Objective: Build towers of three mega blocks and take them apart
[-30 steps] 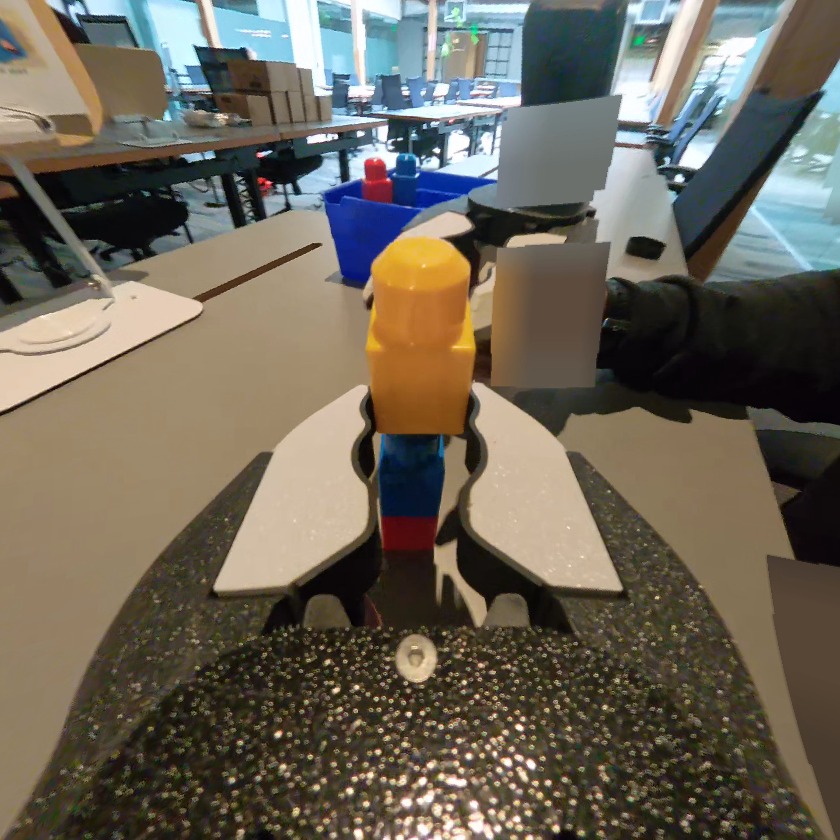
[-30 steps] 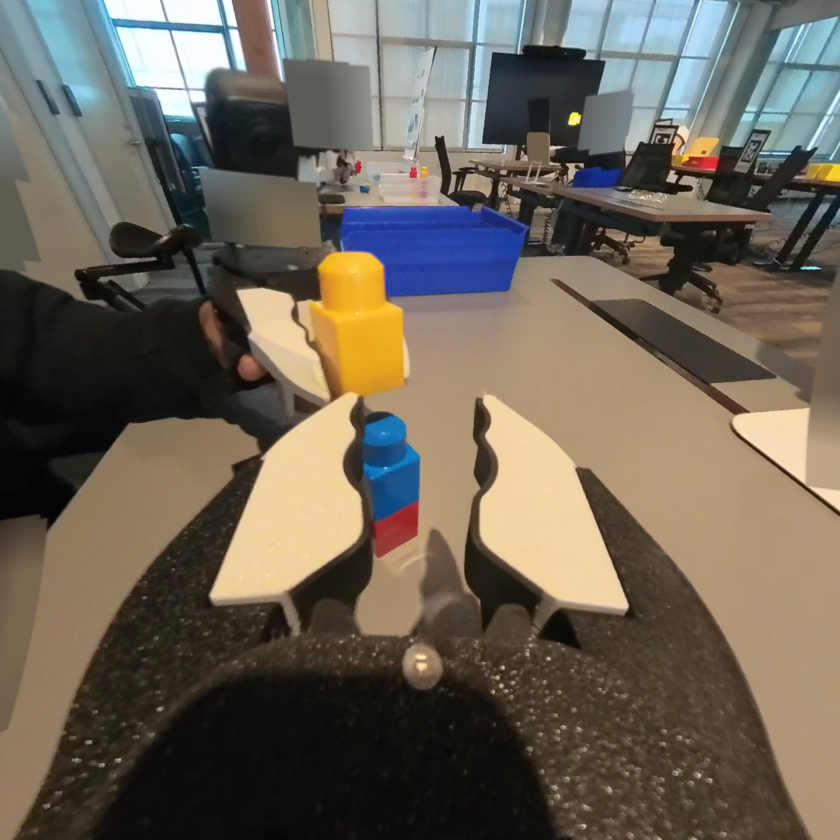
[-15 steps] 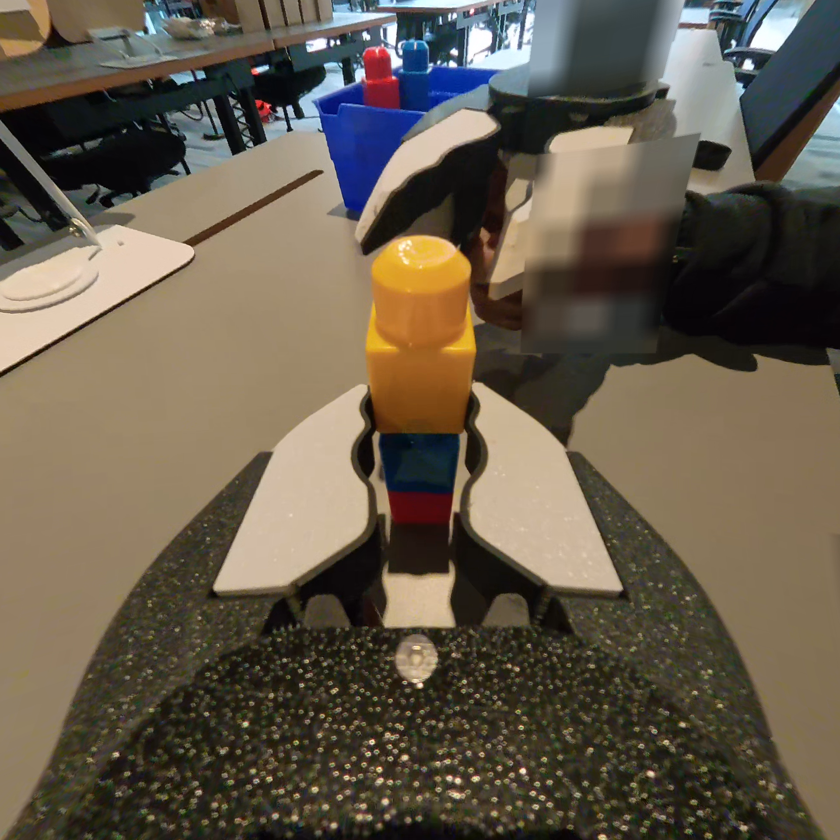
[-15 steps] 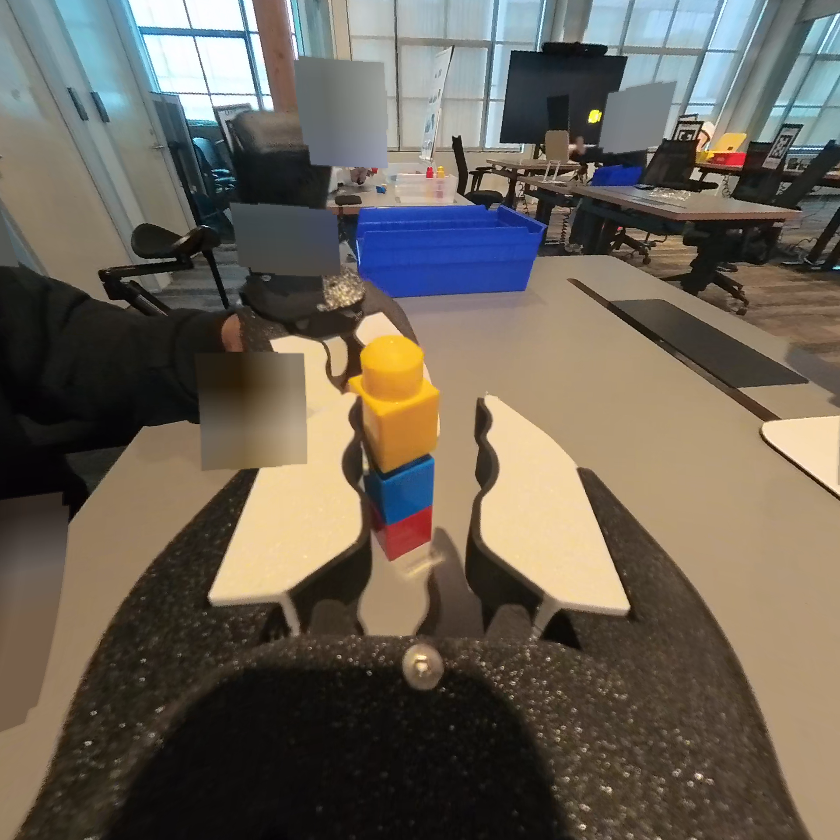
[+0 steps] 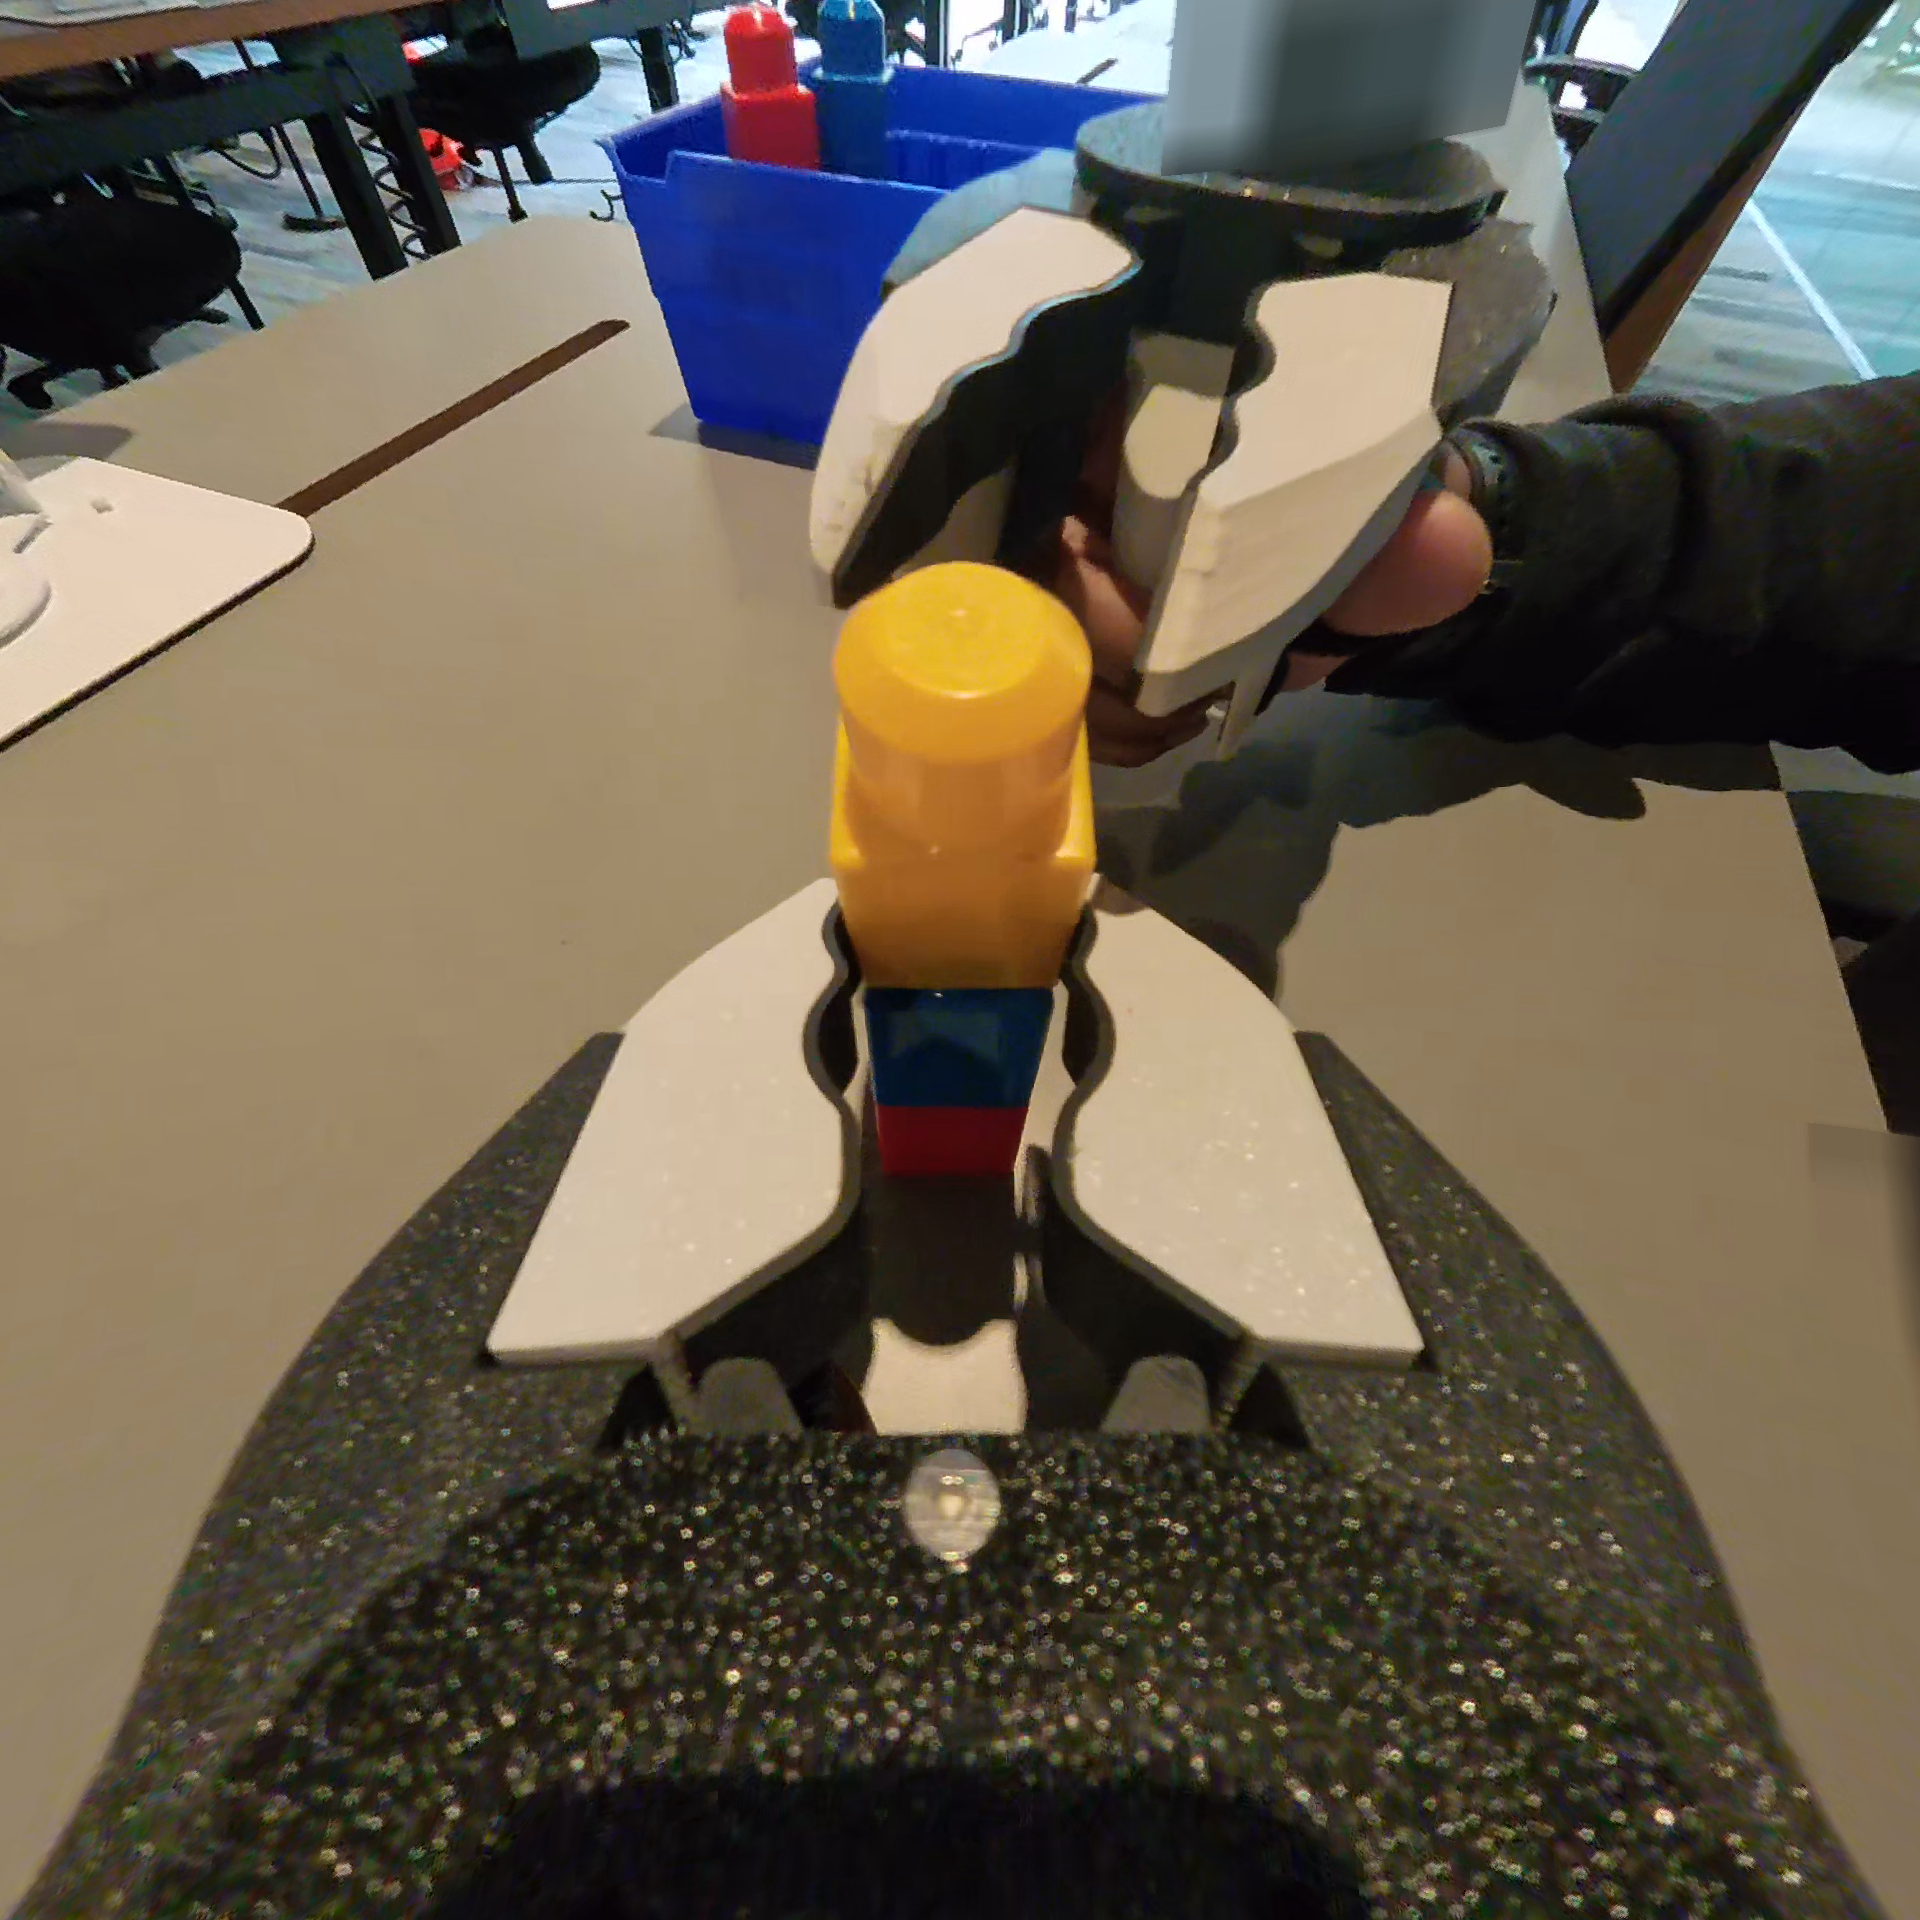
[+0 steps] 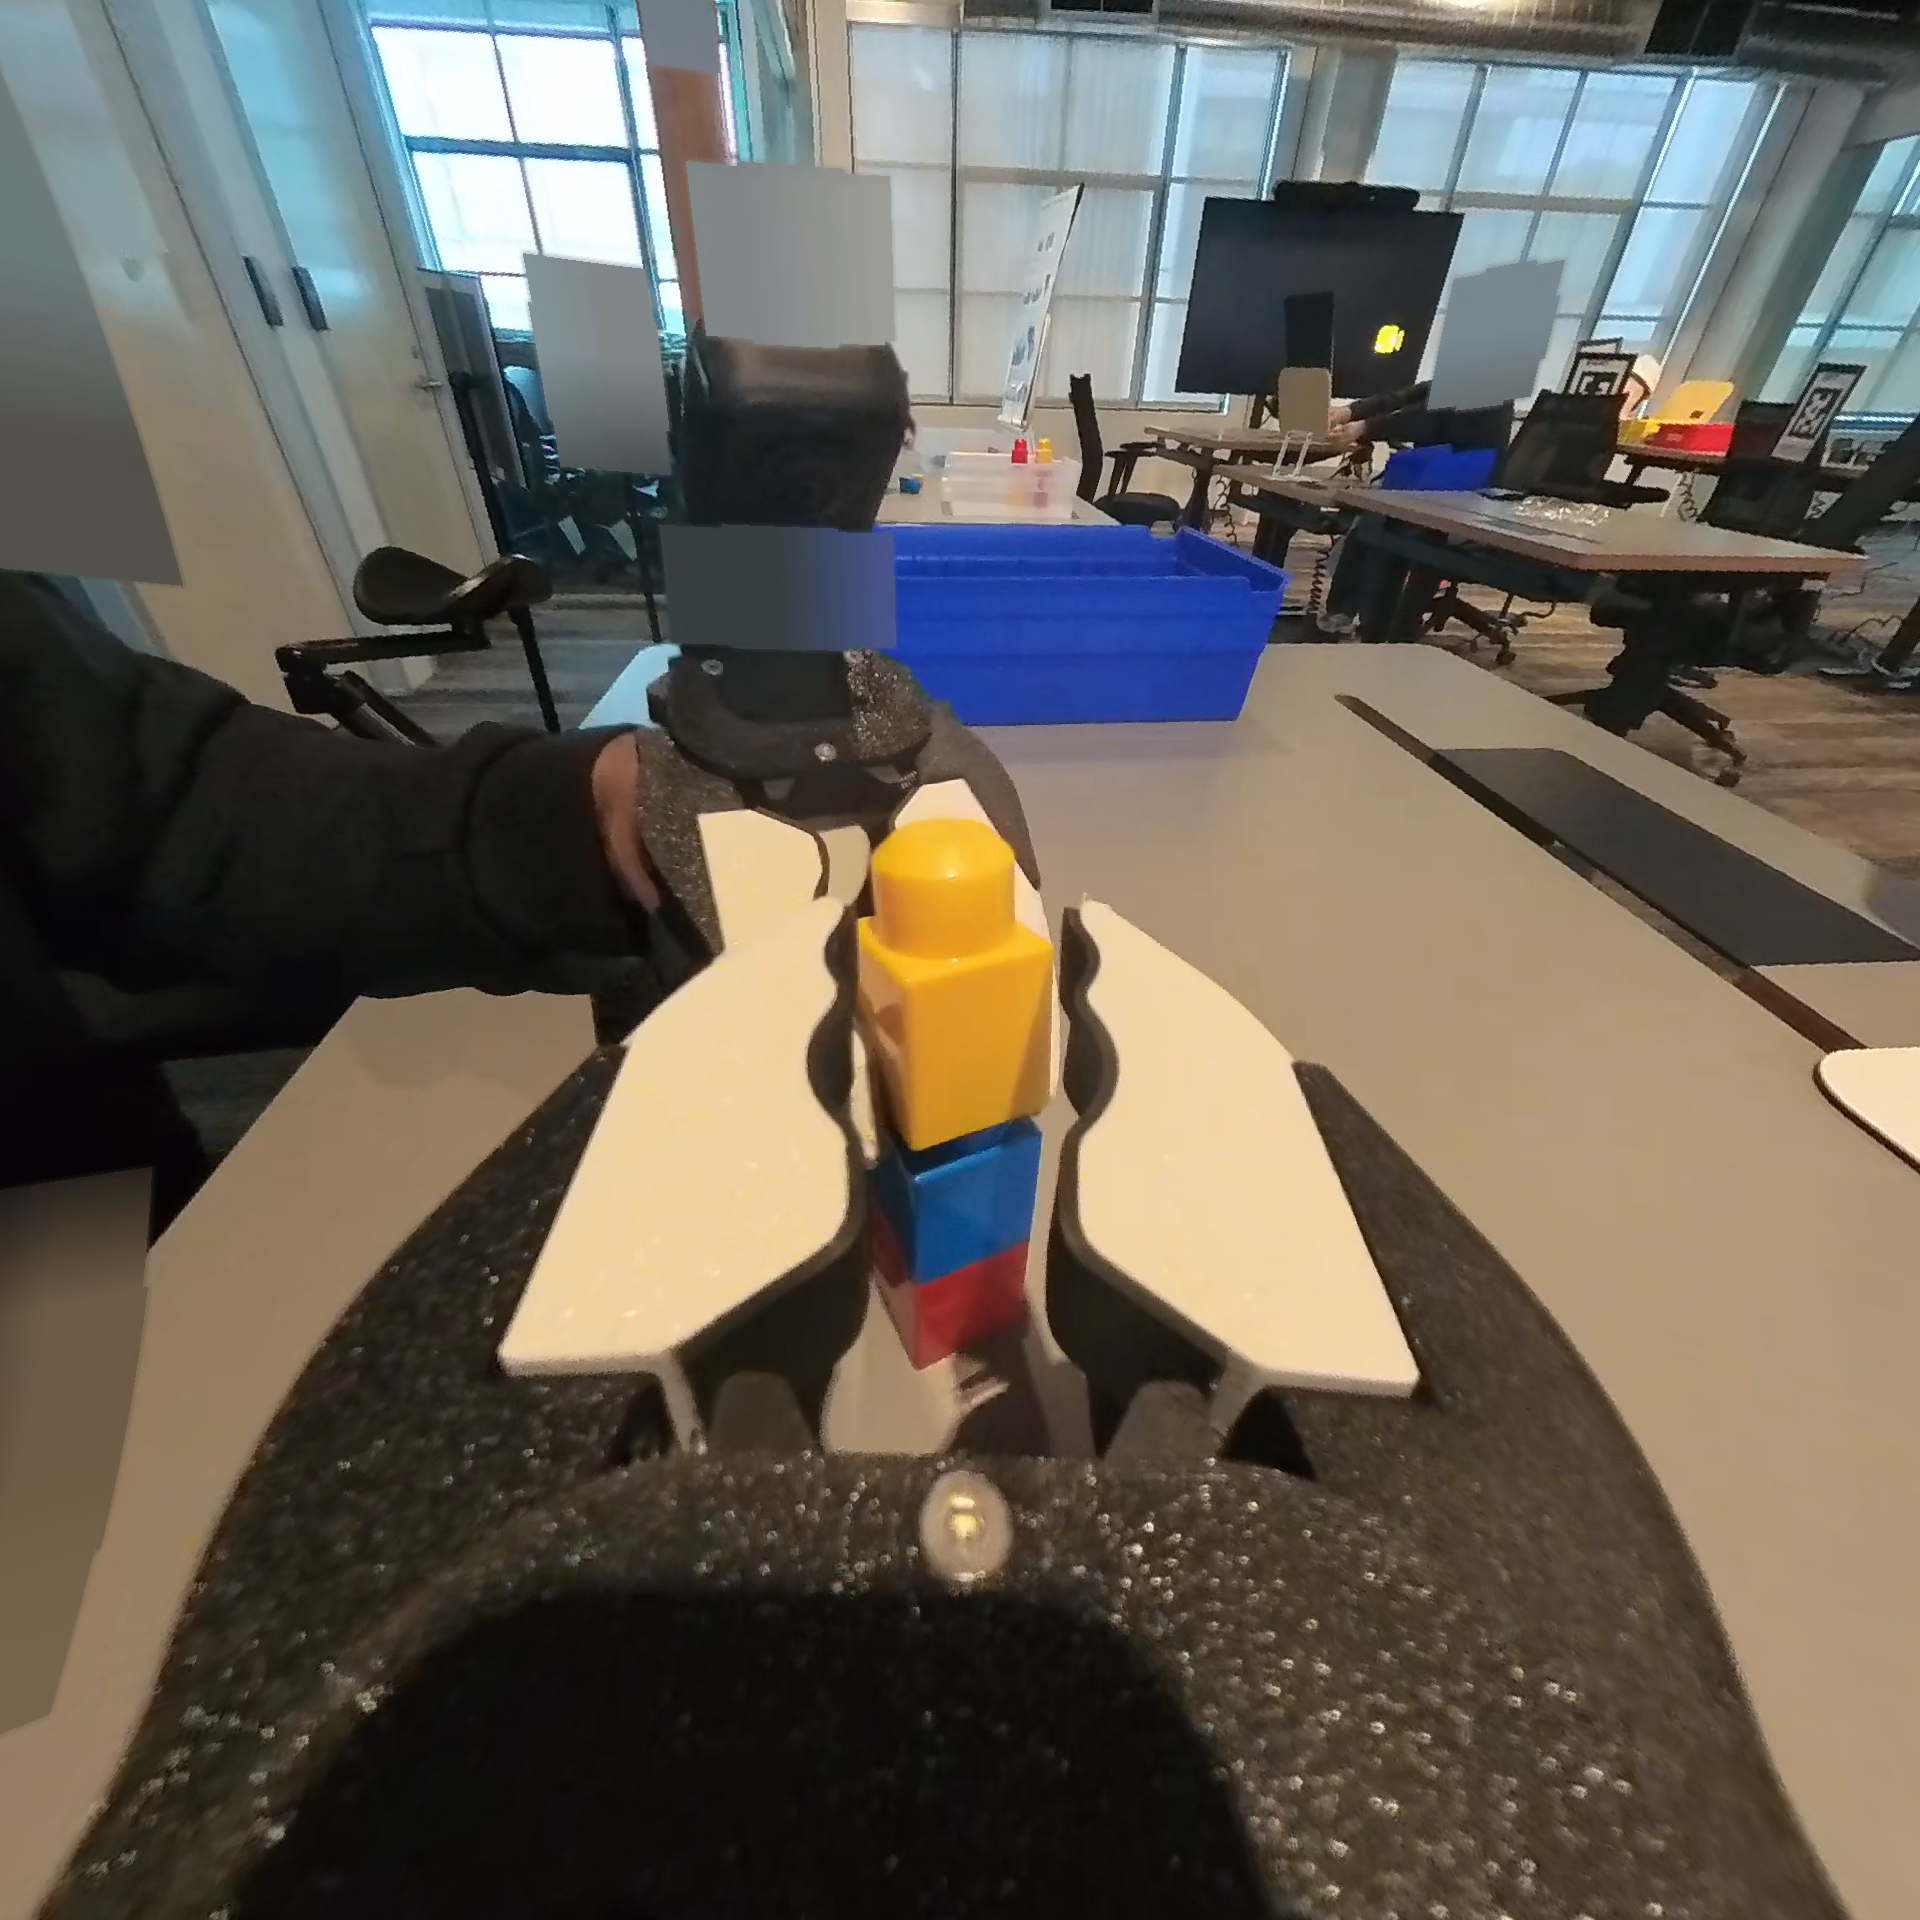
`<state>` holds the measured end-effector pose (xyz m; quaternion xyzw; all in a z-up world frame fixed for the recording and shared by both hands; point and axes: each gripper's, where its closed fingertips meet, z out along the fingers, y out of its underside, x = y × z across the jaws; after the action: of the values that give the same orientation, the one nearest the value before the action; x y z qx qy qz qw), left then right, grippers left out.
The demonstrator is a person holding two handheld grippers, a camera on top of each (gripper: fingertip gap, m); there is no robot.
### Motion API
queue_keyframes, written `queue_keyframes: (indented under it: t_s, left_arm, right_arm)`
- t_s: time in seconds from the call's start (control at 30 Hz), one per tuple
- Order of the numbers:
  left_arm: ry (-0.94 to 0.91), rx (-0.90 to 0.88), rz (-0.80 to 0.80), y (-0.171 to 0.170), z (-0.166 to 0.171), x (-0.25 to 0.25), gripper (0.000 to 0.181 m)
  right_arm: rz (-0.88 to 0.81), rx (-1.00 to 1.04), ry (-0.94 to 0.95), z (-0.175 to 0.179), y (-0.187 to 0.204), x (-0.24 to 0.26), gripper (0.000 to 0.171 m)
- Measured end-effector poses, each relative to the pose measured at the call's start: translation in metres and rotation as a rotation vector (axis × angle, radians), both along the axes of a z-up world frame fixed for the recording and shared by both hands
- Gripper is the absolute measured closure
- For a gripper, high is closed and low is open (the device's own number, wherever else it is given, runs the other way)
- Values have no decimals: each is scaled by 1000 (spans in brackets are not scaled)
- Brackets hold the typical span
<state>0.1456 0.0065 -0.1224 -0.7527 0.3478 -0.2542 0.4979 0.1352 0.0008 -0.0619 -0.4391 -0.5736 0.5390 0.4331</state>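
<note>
A tower of three blocks stands on the grey table (image 5: 416, 831): a yellow block (image 5: 961, 831) on a blue block (image 5: 956, 1049) on a red block (image 5: 945, 1138). My left gripper (image 5: 961, 914) is shut on the yellow block. In the right wrist view, the yellow block (image 6: 956, 1029), blue block (image 6: 966, 1205) and red block (image 6: 961, 1314) sit between the fingers of my right gripper (image 6: 961, 914). It is open, close on both sides of the yellow block. In the left wrist view, the right gripper (image 5: 1013, 613) hangs tilted just behind the tower top.
A blue bin (image 5: 769, 312) at the back holds a red block (image 5: 769, 94) and a blue block (image 5: 852, 83). It also shows in the right wrist view (image 6: 1091, 634). A white pad (image 5: 135, 582) lies at the left. A black mat (image 6: 1662, 862) lies at the right. The grippers' ends are close to 6 cm from one another.
My left gripper has lowered the yellow block onto the blue and red stack, making a three-block tower. My right gripper has moved in from behind, closer around the tower top.
</note>
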Motion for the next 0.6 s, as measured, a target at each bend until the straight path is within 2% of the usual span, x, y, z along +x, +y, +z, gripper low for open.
queue_keyframes:
  t_s: [0.1,0.27,0.6]
  left_arm:
    - [0,-39,-9,-1,-1,0,145]
    - [44,-82,-14,-1,-3,0,145]
    - [155,-183,-45,-2,-6,-1,145]
  right_arm:
    - [8,-5,0,-1,1,-2,137]
    - [29,41,-1,-3,-3,-2,153]
    - [48,-9,-69,-7,0,-1,154]
